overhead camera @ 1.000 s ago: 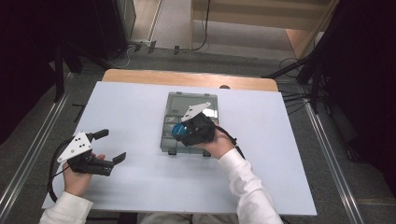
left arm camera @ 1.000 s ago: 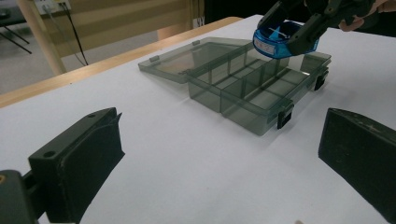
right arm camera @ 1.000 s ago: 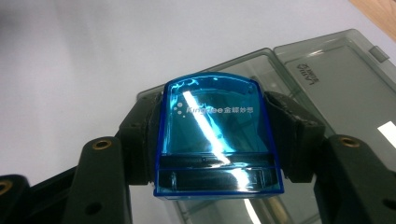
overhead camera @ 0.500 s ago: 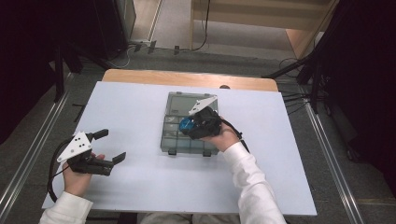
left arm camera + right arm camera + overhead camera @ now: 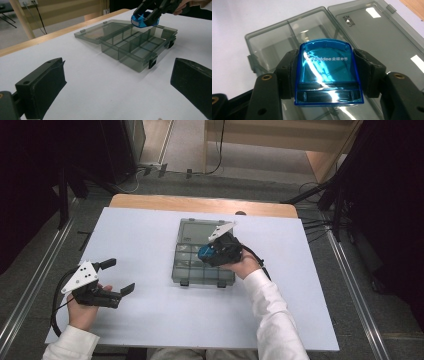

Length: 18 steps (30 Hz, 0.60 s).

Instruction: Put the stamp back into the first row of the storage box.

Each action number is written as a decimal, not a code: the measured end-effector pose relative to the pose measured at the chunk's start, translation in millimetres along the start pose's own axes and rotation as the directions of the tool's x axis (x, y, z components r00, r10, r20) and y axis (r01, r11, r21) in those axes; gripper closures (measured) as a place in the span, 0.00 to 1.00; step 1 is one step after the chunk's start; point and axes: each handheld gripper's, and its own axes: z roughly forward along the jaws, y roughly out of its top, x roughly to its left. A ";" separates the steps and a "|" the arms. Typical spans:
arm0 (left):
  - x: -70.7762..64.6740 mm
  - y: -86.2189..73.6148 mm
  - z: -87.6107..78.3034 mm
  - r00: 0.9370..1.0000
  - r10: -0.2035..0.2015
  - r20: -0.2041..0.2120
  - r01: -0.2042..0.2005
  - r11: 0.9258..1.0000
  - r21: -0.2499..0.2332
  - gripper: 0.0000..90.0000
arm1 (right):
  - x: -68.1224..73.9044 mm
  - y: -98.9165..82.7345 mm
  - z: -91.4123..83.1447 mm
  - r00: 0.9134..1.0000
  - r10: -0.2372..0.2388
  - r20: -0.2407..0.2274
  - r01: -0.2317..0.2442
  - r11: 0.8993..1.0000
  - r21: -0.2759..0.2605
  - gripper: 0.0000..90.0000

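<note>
A smoky grey compartment box (image 5: 186, 270) (image 5: 140, 53) (image 5: 265, 47) lies open mid-table, its lid (image 5: 197, 231) (image 5: 382, 37) folded flat on the far side. My right gripper (image 5: 209, 252) (image 5: 328, 72) hovers just above the box's compartments, shut on a small blue translucent case (image 5: 205, 252) (image 5: 143, 19) (image 5: 328, 75) with white lettering. Both pads (image 5: 289, 70) press the case's sides. My left gripper (image 5: 120, 276) (image 5: 117, 87) rests near the table's front left corner, open, with nothing between its jaws, pointing toward the box.
The white tabletop (image 5: 150, 320) has free room all around the box. A wooden strip (image 5: 200, 204) runs along the far edge. Beyond it are grey floor, cables (image 5: 145, 170) and dark stands. Metal rails (image 5: 30, 290) flank both sides.
My right gripper has carried the blue case a little farther away across the box, toward its hinge side. The left gripper has stayed where it was.
</note>
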 end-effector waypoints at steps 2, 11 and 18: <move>0.3 -0.3 0.3 1.000 -0.003 0.000 0.003 1.000 0.001 0.00 | -4.3 -2.1 0.9 1.000 0.011 0.005 -0.011 1.000 -0.001 0.47; 0.6 -0.4 0.4 1.000 -0.005 0.001 0.005 1.000 0.004 0.00 | -19.6 -11.1 3.9 0.999 0.024 0.024 -0.024 1.000 -0.004 0.47; 0.7 -0.5 0.5 1.000 -0.005 0.001 0.005 1.000 0.006 0.00 | -28.5 -16.0 8.4 0.999 0.011 0.038 -0.012 1.000 0.014 0.47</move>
